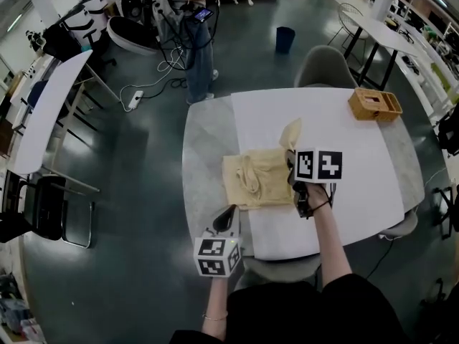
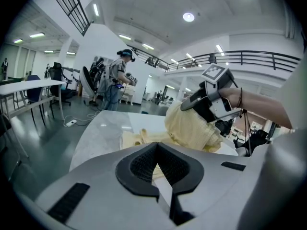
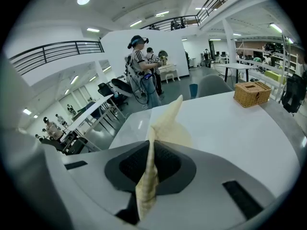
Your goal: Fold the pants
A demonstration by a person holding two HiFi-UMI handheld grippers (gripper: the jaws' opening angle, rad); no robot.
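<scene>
head view: pants (image 1: 252, 180) in hand-held gripper (image 1: 291, 166)

A wicker box (image 1: 374, 104) sits on the table (image 1: 204, 142); perhaps a blue bin (image 1: 285, 39) beyond.

No legible text anywhere

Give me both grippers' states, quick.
Left gripper: closed, nothing seen between the jaws.
Right gripper: closed on the pants.
</scene>
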